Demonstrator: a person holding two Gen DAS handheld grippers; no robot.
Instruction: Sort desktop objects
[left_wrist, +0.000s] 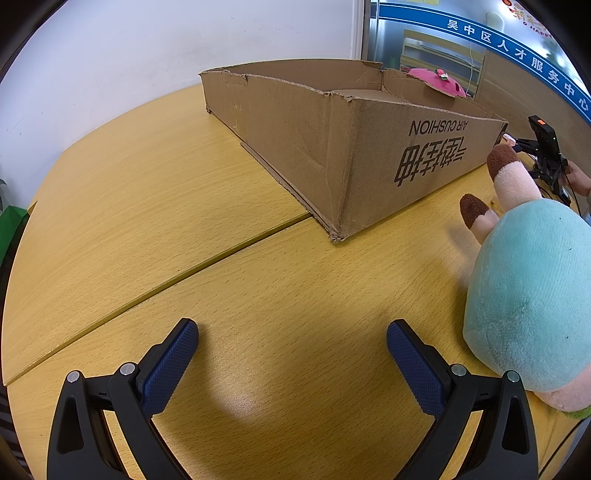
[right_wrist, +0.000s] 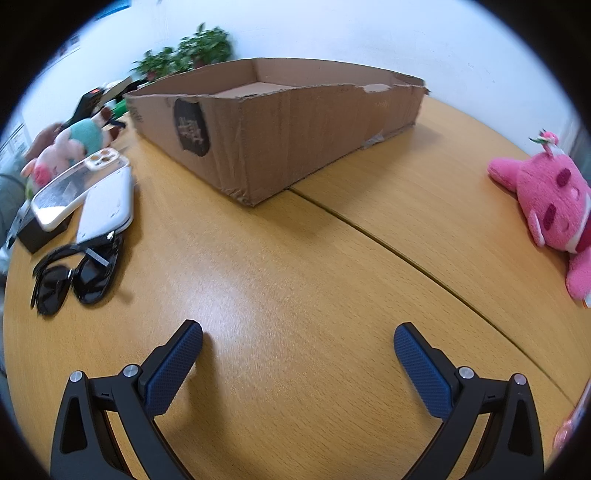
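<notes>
A shallow cardboard box (left_wrist: 332, 147) stands on the wooden table (left_wrist: 221, 277); it also shows in the right wrist view (right_wrist: 266, 125). My left gripper (left_wrist: 291, 332) is open and empty above the table, with a teal and pink plush toy (left_wrist: 528, 288) just to its right. My right gripper (right_wrist: 297, 336) is open and empty above the table. A pink plush (right_wrist: 550, 199) lies to its right. Black sunglasses (right_wrist: 74, 277), a white power bank (right_wrist: 107, 206) and a clear phone case (right_wrist: 77, 184) lie to its left.
The other gripper (left_wrist: 546, 155) shows far right in the left wrist view, beyond the teal plush. The teal plush (right_wrist: 74, 144) also shows far left in the right wrist view. A black block (right_wrist: 37, 232) sits under the phone case. Potted plants (right_wrist: 188, 51) stand by the wall.
</notes>
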